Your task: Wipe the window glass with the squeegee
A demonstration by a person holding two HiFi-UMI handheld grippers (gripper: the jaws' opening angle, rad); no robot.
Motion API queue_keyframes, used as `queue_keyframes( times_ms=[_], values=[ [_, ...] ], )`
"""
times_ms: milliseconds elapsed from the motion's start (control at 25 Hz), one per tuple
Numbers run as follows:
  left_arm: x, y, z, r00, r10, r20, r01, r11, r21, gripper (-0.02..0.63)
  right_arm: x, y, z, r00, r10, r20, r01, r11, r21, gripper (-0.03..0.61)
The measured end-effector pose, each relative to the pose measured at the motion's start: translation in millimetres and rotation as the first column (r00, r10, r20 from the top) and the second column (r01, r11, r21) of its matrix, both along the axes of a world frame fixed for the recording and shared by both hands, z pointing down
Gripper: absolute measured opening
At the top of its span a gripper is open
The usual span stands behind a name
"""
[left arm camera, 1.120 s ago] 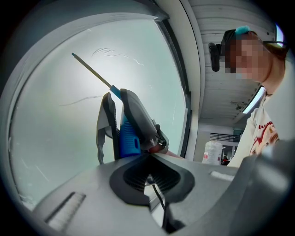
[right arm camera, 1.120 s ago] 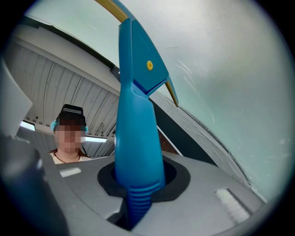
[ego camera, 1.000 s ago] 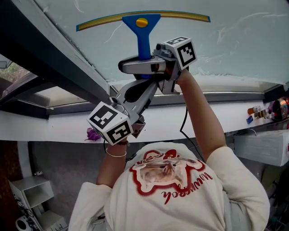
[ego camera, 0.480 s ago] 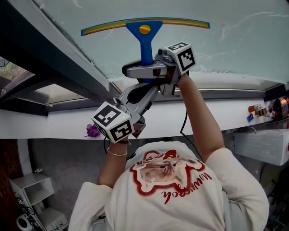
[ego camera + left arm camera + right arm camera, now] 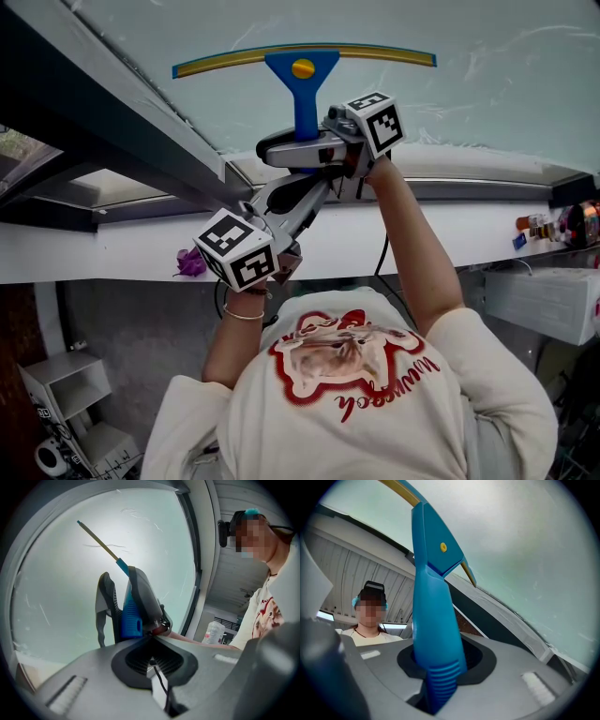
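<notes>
1. Glass comes first: the big, pale, streaked window glass [image 5: 487, 94] fills the top of the head view, and everything else is placed from it.
2. Along the glass's left edge runs a dark metal frame bar [image 5: 94, 122]. Under the glass lies a long white sill [image 5: 112, 258].
3. Below the glass is the person in a cream shirt with a red print [image 5: 375, 394], both arms raised toward the pane.
4. Now the right gripper [image 5: 286, 150], lying crosswise in front of the glass's lower edge. Its jaws have just been opening somewhat, yet the blue handle sits between them and they're clasped on it.
5. Then the left gripper [image 5: 309, 183], reaching up toward the glass with its tip right beneath the right gripper. Its jaws are drawn together with nothing between them.
6. Here's the blue-handled squeegee with its yellow-edged blade [image 5: 303, 89]. The blade lies across the glass and against it, and the handle points down off the pane into the right gripper.
7. Last, a small purple object [image 5: 190, 262] on the sill, below the glass's lower left corner.
</notes>
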State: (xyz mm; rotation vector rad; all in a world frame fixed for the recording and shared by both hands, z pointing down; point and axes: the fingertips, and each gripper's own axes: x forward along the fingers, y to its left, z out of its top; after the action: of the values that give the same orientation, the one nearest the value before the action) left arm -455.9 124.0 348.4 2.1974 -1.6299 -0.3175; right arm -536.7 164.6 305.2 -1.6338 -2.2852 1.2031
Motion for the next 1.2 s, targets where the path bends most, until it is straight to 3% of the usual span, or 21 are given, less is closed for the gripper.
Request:
queue_keyframes(
  times_ms=[600, 1200],
  values=[
    [2, -3, 46, 0.997, 0.044, -0.067, -0.049, 0.996, -0.079, 0.006, 2, 0, 45, 0.999, -0.026, -0.029, 0.026, 0.999, -0.019, 0.123],
    [8, -5, 84, 0.993, 0.079, -0.088, -0.093, 0.982, -0.167, 0.006, 5, -1, 84, 0.996, -0.035, -0.076, 0.032, 0.999, -0.044, 0.129]
  ],
)
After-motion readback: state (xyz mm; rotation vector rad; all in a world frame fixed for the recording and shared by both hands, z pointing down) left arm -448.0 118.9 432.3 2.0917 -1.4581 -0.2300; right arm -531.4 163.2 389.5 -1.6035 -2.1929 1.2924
